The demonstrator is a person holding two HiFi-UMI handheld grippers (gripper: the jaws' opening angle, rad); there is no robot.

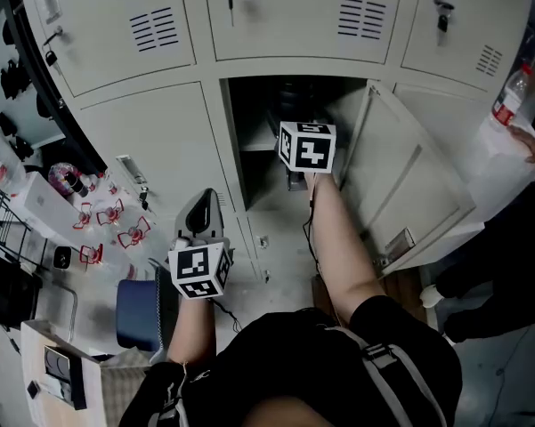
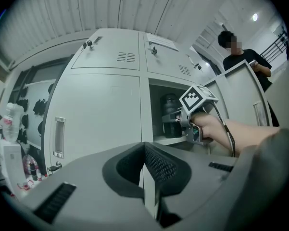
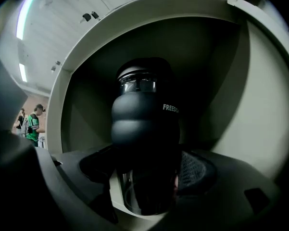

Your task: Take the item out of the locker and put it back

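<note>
1. Head view: a bank of grey lockers (image 1: 133, 140) above a speckled floor (image 1: 280, 269). One door (image 1: 409, 181) swung open, a blue chair (image 1: 138, 314) low at left.
2. Same view: right gripper (image 1: 295, 181) extended into the open compartment (image 1: 271, 114), left gripper (image 1: 202, 216) in front of the closed lockers. Contents hidden behind the right gripper.
3. Right gripper view: fingers clenched on a dark bottle (image 3: 144, 124), upright between them inside the compartment. Pale walls on either side of the fingers.
4. Left gripper view: fingers pressed together, nothing between them. Ahead and to their right, the bottle at the compartment's shelf (image 2: 175, 140). Resting on it or just above, cannot tell. A person (image 2: 245, 61) beyond the open door.
</note>
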